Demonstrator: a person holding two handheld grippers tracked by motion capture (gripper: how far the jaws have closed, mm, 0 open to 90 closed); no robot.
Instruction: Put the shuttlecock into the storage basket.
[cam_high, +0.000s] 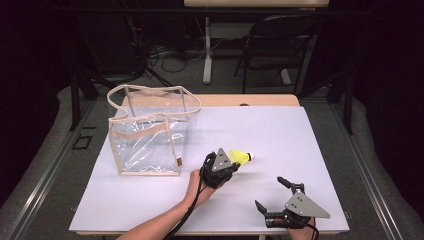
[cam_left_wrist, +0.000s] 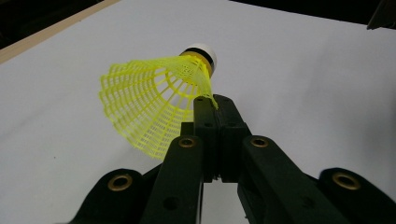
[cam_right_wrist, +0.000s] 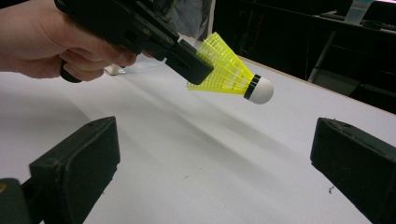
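Pinching the rim of the yellow shuttlecock (cam_left_wrist: 154, 102) between its closed jaws, the left hand-held gripper (cam_high: 226, 164) holds it clear above the white worktop (cam_high: 280, 135), skirt at the jaw tips and white cork end pointing away from the hand. The right hand-held gripper (cam_high: 274, 194) rests near the worktop's front edge with its jaws spread wide, holding nothing, well apart from the shuttlecock.

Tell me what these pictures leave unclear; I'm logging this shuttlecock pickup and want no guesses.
- Shuttlecock, high view: the left gripper covers part of its skirt, so the pinch point is hidden there.
- Right gripper, high view: the hand behind it is cut off by the bottom edge.
- Clear bag, high view: the small tag at its lower corner is too small to read.
- Bag, right gripper view: the hand and left gripper block most of it.
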